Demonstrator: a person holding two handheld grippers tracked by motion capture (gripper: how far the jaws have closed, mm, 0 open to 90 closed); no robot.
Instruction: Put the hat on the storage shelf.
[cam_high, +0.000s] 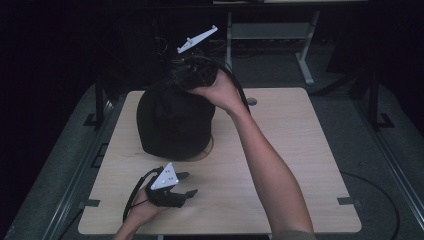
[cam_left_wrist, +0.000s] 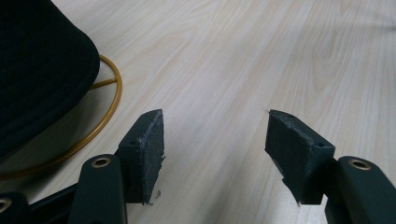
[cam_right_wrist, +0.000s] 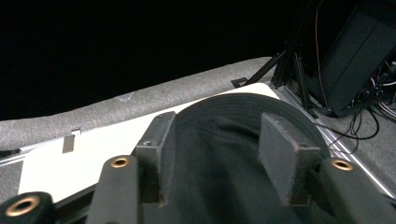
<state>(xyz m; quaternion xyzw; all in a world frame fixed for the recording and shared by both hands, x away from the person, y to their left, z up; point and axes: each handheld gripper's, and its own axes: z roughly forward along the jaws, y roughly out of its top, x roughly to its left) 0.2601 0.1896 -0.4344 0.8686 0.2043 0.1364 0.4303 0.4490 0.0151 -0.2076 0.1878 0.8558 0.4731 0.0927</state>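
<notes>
Right hand-held gripper (cam_right_wrist: 215, 154) hung over the black bag (cam_high: 172, 122), jaws parted, gripping nothing. Left hand-held gripper (cam_high: 186, 184) idled open beside the bag; placing looked done.

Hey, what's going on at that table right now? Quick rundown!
Left gripper open, resting on table. Right gripper open above black hat, jaws straddling its crown. Gold ring lies under hat's edge.

Bright, evenly lit tabletop (cam_high: 300, 150) amid black surroundings; slight motion blur.

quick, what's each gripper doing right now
left gripper: open, empty, jaws over bare table.
right gripper: open, jaws apart over the black cap, not gripping it.
</notes>
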